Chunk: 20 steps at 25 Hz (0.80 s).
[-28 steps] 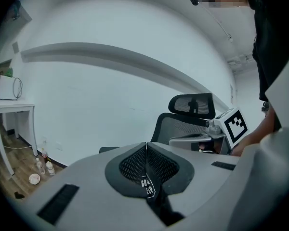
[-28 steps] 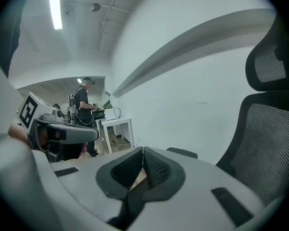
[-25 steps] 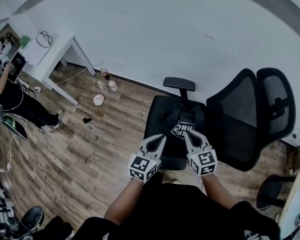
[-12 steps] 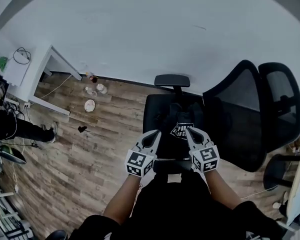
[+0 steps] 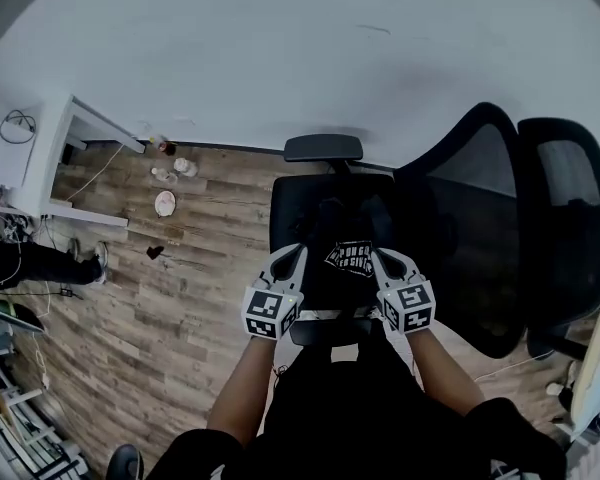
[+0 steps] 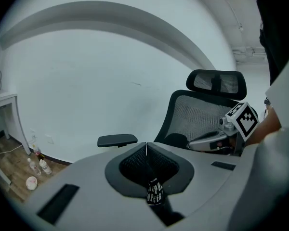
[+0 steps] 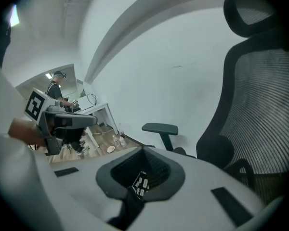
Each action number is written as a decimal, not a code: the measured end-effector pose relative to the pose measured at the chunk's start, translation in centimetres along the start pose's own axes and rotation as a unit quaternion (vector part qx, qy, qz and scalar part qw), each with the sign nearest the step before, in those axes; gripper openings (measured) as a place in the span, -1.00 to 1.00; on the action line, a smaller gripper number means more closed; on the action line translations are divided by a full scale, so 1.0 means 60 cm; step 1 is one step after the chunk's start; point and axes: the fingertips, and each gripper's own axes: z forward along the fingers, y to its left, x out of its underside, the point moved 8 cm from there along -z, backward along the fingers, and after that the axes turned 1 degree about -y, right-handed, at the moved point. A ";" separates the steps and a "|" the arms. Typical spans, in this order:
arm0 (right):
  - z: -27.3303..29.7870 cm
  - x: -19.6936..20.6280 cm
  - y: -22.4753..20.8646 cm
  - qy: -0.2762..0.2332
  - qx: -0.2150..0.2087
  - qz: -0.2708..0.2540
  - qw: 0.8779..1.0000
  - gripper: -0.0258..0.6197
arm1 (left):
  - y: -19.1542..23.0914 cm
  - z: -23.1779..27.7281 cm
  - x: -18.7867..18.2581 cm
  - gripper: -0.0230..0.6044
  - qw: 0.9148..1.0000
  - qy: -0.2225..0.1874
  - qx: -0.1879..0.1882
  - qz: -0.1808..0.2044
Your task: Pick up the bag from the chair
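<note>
A black bag (image 5: 352, 256) with white print lies on the seat (image 5: 298, 208) of a black office chair. My left gripper (image 5: 288, 256) is over the seat's front, just left of the bag, with its jaws shut and nothing seen between the tips. My right gripper (image 5: 385, 260) hovers just right of the bag, also shut. In the left gripper view the bag's print (image 6: 154, 193) shows through the hole behind the closed tips (image 6: 147, 146). The right gripper view shows the same print (image 7: 141, 183) below its shut tips (image 7: 143, 148).
The chair's mesh backrest (image 5: 470, 228) and headrest (image 5: 570, 198) rise at the right, and an armrest (image 5: 323, 148) stands behind the seat. A white desk (image 5: 70, 158), bottles and a plate (image 5: 165, 203) on the wood floor, and a person (image 5: 20, 263) are at the left.
The head view has moved closer, so the chair sits more centred. Both grippers stay shut and side by side at the seat's front. The bag has not moved on the seat.
</note>
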 end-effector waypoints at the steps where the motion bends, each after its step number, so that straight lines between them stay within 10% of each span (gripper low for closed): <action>1: 0.005 0.008 -0.010 0.007 0.006 0.004 1.000 -0.85 | 0.001 0.012 0.004 -0.85 1.000 0.004 -0.001 -0.003; 5: 0.038 0.030 -0.052 0.025 0.017 0.008 1.000 -0.85 | 0.023 0.072 0.028 -0.85 0.999 0.040 -0.023 -0.013; 9: 0.083 0.040 -0.092 0.062 0.023 0.033 0.997 -0.19 | 0.047 0.147 0.075 -0.81 0.994 0.099 0.011 -0.044; 12: 0.129 0.048 -0.121 0.072 0.026 0.128 0.989 0.02 | 0.070 0.199 0.116 0.06 0.985 0.147 0.043 -0.076; 20: 0.223 0.079 -0.202 0.151 0.024 0.198 0.968 0.37 | 0.085 0.312 0.159 0.27 0.970 0.228 0.064 -0.061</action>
